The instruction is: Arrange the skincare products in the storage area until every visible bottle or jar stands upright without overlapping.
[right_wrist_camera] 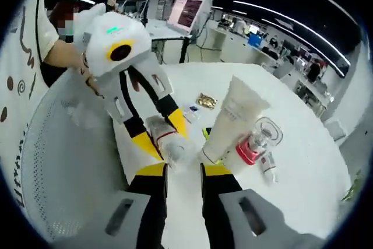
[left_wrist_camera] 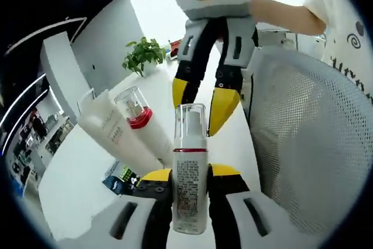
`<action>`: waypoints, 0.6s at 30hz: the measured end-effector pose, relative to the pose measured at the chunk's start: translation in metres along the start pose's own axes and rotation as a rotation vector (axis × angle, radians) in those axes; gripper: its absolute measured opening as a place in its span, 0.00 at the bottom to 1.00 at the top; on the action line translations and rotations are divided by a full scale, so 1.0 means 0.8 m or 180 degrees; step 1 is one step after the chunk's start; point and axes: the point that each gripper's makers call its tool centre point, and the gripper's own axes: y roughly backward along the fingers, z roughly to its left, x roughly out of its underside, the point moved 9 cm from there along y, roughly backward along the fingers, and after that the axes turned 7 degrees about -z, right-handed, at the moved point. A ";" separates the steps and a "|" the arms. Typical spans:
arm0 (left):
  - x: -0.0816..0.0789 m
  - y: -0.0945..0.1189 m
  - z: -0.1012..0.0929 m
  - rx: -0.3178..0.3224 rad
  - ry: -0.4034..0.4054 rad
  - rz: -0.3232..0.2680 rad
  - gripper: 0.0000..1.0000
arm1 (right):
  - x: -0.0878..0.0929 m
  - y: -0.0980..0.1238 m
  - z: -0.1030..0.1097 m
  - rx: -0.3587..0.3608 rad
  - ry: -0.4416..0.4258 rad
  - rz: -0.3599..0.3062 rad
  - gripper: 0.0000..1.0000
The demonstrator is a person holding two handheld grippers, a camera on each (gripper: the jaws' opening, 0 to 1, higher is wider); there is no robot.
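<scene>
— How far along does this look to you?

— Early, I'd judge. Nearest in the left gripper view, the left tongs (left_wrist_camera: 190,182) are closed on a pump bottle (left_wrist_camera: 190,173) with a clear cap and a red band, held upright in the air between the yellow tips. In the right gripper view the same left tongs (right_wrist_camera: 166,138) come in from the left with that bottle (right_wrist_camera: 169,141) blurred between their tips.

— And the right tongs?

— In their own view the right tongs (right_wrist_camera: 183,173) stand narrowly apart with nothing between them. In the left gripper view they (left_wrist_camera: 204,106) hang just behind the bottle, also empty.

— What's left to do?

— Just past the bottle, a white tube (left_wrist_camera: 108,126) and a second pump bottle with a red collar (left_wrist_camera: 143,123) lean together on the white counter (left_wrist_camera: 76,173); in the right gripper view the tube (right_wrist_camera: 233,118) tilts and touches the red-collared bottle (right_wrist_camera: 253,144). Neither seems upright or apart.

— And the storage area?

— Probably the white mesh basket (left_wrist_camera: 309,138) beside the tongs; no product stands in the part of it that shows. So I'd say one item is in hand, two wait, none placed. A green plant (left_wrist_camera: 143,53) sits farther back.
</scene>
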 end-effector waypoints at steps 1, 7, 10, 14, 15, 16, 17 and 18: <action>0.000 0.001 0.001 -0.0009 0.0049 -0.0022 0.18 | 0.003 0.000 -0.003 0.0053 -0.0152 -0.0134 0.23; -0.004 -0.002 -0.001 0.0009 0.0336 -0.0182 0.18 | 0.012 0.002 -0.007 0.0204 -0.0898 -0.0722 0.27; -0.005 -0.002 0.001 -0.0029 0.0386 -0.0213 0.18 | 0.010 0.003 -0.008 0.0155 -0.1181 -0.0930 0.27; -0.009 -0.003 0.003 -0.0048 0.0510 -0.0284 0.18 | 0.011 -0.003 -0.008 0.0107 -0.1420 -0.1141 0.28; -0.010 -0.003 0.003 -0.0059 0.0525 -0.0294 0.18 | 0.010 -0.004 -0.007 0.0082 -0.1462 -0.1178 0.27; -0.010 -0.003 0.003 -0.0065 0.0533 -0.0300 0.18 | 0.007 -0.005 -0.007 0.0072 -0.1556 -0.1286 0.28; -0.010 -0.004 0.003 -0.0063 0.0550 -0.0305 0.18 | 0.004 -0.006 -0.007 0.0063 -0.1613 -0.1375 0.26; -0.010 -0.004 0.004 -0.0059 0.0571 -0.0316 0.18 | 0.000 -0.006 -0.008 0.0020 -0.1693 -0.1457 0.25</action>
